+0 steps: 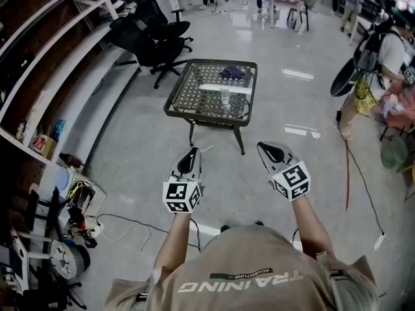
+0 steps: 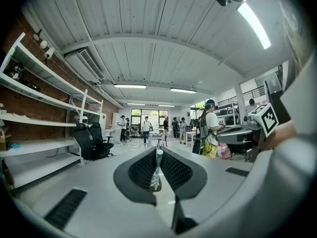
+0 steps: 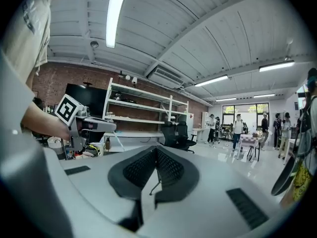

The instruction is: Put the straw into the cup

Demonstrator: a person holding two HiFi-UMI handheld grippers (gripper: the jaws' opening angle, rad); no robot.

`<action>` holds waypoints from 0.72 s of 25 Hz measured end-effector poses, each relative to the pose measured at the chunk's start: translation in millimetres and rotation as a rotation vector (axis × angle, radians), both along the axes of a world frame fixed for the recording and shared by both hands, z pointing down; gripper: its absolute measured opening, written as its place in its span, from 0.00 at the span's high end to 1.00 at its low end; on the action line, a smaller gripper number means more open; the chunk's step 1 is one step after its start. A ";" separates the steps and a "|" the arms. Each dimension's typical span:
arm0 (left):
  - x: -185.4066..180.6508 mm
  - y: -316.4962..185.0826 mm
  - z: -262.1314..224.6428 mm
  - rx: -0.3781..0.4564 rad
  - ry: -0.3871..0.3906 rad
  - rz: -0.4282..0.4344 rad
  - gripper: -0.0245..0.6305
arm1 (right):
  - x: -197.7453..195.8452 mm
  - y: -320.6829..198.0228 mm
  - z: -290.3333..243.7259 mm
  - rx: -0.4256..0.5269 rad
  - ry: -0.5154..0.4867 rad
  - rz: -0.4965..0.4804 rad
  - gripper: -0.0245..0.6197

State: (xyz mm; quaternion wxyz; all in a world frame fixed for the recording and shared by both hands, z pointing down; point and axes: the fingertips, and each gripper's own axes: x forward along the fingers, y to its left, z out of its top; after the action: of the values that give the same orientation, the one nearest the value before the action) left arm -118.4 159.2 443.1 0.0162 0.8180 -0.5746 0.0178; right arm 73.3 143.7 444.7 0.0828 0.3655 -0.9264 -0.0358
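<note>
A clear cup [image 1: 225, 96] stands upright near the middle of a small dark mesh table [image 1: 174, 106], well ahead of both grippers. My left gripper [image 1: 192, 151] [image 2: 157, 150] is held at waist height, shut on a thin white straw [image 2: 157, 166]. The straw's tip [image 1: 206, 149] pokes out past the jaws toward the table. My right gripper [image 1: 264, 148] [image 3: 157, 149] hovers beside it at the same height, shut, with nothing between its jaws. Both are far short of the table. In the right gripper view the left gripper [image 3: 88, 125] shows at the left.
A white strip [image 1: 224, 87] and a dark blue cloth [image 1: 232, 73] lie on the table behind the cup. Black office chairs [image 1: 155, 34] stand at the back left by long wall shelves [image 1: 45, 63]. Cables [image 1: 123, 225] trail on the floor; a person [image 1: 379, 57] stands at right.
</note>
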 end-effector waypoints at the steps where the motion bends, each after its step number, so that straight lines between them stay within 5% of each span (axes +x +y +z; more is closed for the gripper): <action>1: 0.4 -0.5 0.2 -0.001 0.000 0.002 0.91 | -0.1 -0.2 0.4 -0.001 0.001 -0.005 0.94; 18: -9.9 1.9 8.1 -0.022 0.003 -0.017 0.91 | -13.1 1.9 5.7 -0.007 0.011 -0.043 0.93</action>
State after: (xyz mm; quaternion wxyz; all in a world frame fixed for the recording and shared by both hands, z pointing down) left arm -128.3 161.1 451.2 0.0259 0.8130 -0.5812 0.0227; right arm 60.2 145.6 450.4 0.0883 0.3449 -0.9338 -0.0363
